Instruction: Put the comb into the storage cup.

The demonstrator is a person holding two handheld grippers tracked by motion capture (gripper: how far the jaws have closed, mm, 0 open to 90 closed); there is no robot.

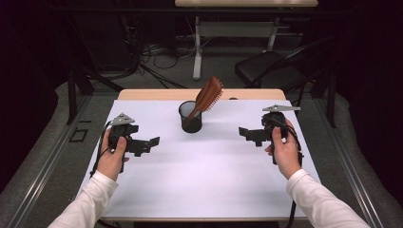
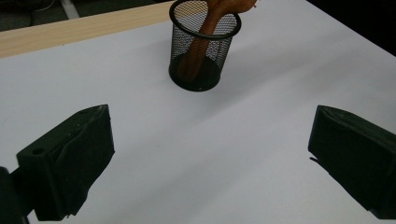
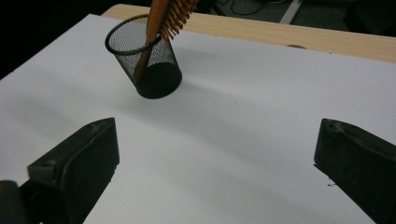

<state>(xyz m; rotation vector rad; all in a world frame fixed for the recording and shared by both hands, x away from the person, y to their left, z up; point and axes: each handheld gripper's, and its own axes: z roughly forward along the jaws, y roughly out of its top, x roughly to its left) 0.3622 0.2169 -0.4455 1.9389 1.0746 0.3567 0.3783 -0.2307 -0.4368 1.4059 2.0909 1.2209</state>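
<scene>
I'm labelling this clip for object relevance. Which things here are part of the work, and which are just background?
Part of the work:
- brown wooden hairbrush, standing handle-down
- black wire-mesh cup holding it
- left hand-held gripper, open
- right hand-held gripper, open

Just lying about:
- black chair beyond the table
- cables on the floor

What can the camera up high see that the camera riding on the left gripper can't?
The high view alone takes in the person's hands, both grippers, left and right, the hairbrush's bristled head, and a black chair beyond the table. The left gripper view alone gives a close look through the mesh cup at the handle inside. Both share the cup, the brush and the white tabletop.
</scene>
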